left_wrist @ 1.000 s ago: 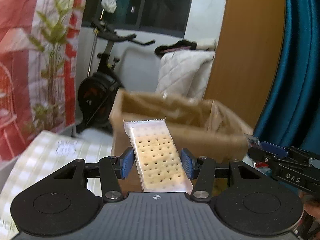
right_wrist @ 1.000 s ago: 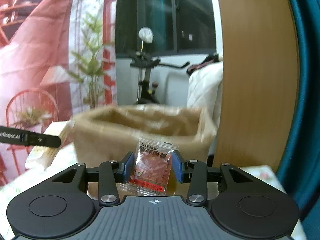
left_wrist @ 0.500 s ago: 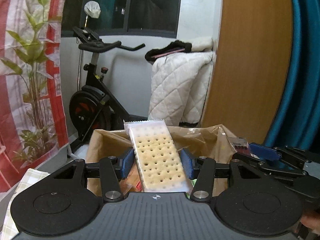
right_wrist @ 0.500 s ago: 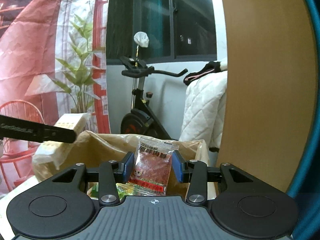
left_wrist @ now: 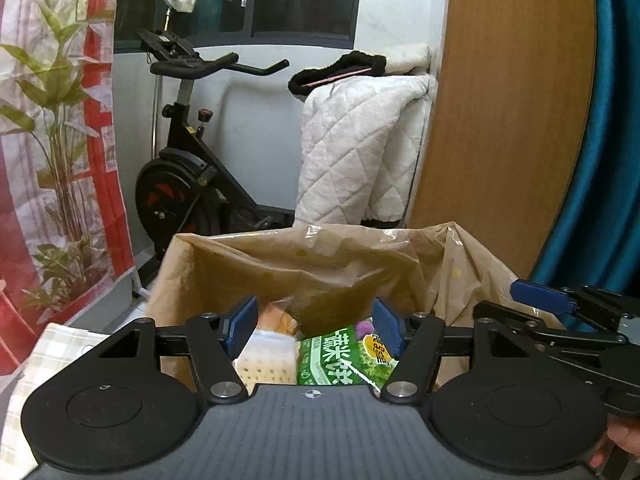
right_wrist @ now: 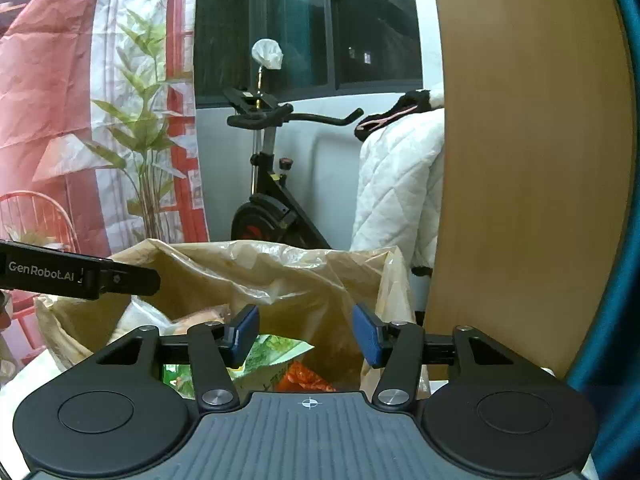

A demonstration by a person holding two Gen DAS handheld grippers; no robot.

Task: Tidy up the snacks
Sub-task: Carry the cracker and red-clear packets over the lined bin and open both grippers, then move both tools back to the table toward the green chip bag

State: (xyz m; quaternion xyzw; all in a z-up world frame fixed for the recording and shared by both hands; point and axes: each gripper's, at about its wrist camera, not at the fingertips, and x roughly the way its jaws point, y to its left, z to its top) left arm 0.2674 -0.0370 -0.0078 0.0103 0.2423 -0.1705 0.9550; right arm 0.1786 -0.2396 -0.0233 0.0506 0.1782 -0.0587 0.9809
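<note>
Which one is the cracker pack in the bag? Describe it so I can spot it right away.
Look into the brown plastic-lined bag under the open left tongs. The cracker pack lies at the near left, beside the green snack packet. It is the only pale, clear-wrapped one, showing dotted square crackers.

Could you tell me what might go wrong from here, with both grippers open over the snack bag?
1. The left gripper and right gripper hang close together over the brown bag; they might bump when withdrawing.
2. The bag's thin crumpled rim sits near the right gripper's fingers and could snag and tip the bag.
3. The cracker pack and green packet lie loosely piled near the top, so later snacks may slide off.
</note>
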